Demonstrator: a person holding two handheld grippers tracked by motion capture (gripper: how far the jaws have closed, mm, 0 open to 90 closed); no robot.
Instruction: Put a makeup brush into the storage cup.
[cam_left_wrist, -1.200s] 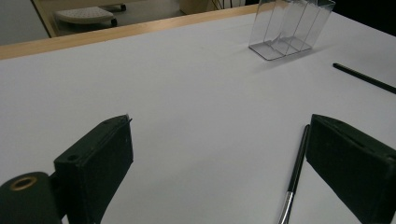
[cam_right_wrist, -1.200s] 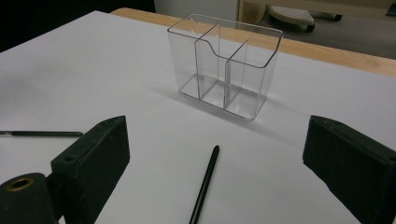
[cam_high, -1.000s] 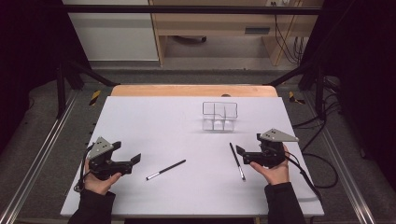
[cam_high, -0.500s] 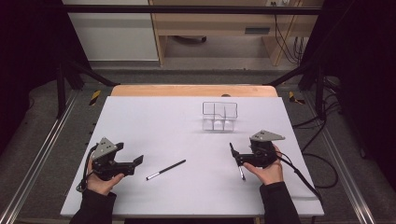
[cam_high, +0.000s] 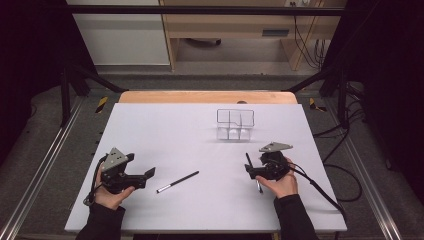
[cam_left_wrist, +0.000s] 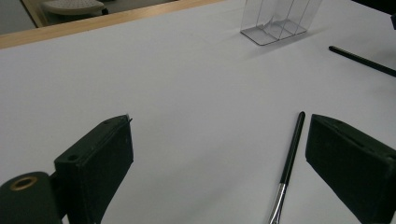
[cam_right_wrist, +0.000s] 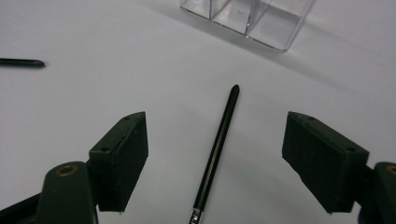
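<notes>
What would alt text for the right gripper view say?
A thin black brush lies on the white table between the open right tool, untouched by either jaw. A clear plastic organizer stands beyond it.

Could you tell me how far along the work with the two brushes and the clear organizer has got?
Nothing looks done: the clear organizer holds nothing. In hand: the right gripper straddles one brush lying on the table, jaws just closing, not yet touching it. Left: grasping it, and the second brush by the open left gripper.
</notes>
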